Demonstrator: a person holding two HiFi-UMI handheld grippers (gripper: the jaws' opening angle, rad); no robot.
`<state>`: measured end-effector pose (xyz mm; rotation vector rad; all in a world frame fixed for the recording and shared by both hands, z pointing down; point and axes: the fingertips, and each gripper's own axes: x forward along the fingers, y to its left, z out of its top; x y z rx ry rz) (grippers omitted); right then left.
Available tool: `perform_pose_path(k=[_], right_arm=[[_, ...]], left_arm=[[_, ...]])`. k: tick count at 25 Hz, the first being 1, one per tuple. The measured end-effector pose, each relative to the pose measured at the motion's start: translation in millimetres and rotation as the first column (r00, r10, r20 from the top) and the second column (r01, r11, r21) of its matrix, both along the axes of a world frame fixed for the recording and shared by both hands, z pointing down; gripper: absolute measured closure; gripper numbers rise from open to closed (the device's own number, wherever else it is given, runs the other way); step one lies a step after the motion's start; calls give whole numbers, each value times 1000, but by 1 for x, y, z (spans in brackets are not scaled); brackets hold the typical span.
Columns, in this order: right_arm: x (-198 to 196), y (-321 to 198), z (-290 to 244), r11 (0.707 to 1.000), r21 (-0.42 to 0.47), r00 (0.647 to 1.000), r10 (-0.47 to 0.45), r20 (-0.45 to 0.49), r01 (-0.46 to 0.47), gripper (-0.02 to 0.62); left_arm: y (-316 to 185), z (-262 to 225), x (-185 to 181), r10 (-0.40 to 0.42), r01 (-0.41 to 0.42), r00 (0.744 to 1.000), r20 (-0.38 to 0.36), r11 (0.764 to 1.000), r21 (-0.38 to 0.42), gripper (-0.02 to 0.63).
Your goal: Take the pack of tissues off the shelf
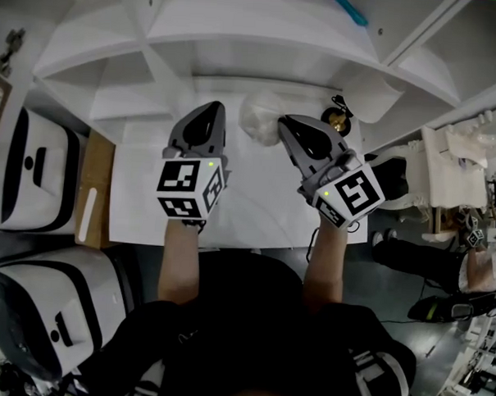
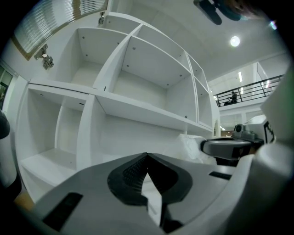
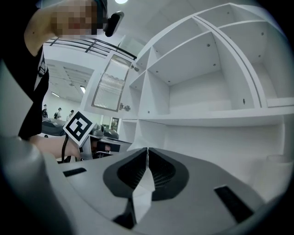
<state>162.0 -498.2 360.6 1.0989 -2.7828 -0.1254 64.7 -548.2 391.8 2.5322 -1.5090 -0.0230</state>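
Observation:
The pack of tissues (image 1: 260, 116), a crinkly white plastic bundle, is over the white table (image 1: 256, 202) just in front of the shelf unit (image 1: 239, 37). My right gripper (image 1: 286, 126) has its jaws closed on the pack's right edge. In the right gripper view a white corner of the pack (image 3: 137, 143) sticks out left of the shut tips (image 3: 147, 151). The left gripper view shows the pack (image 2: 192, 146) against the right gripper's nose (image 2: 220, 148). My left gripper (image 1: 209, 111) hovers just left of the pack, jaws closed (image 2: 147, 158) with nothing between them.
The shelf's white compartments (image 2: 142, 78) stand empty. A small dark and gold object (image 1: 338, 116) lies right of the pack. Black-and-white cases (image 1: 36, 171) and a wooden board (image 1: 94, 190) sit at the table's left. White furniture (image 1: 450, 173) crowds the right.

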Motion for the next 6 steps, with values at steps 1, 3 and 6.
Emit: perform_pose_path(k=[1,3,6], right_arm=[[-1,0,-1,1000,0,1000,0,3,0,569],[-2,0,-2,1000,1,1000,-1,13,1,569],[-5,-1,-4,1000,6,1000,1,20,-1,569]], left_arm=[[0,0,-1,0,0,1000,0,1000,0,597],[1,0,-3,0,0,1000,0,1000,-1,597],[1,0,-6,-2,2,1000,-1,1000,-1,597]])
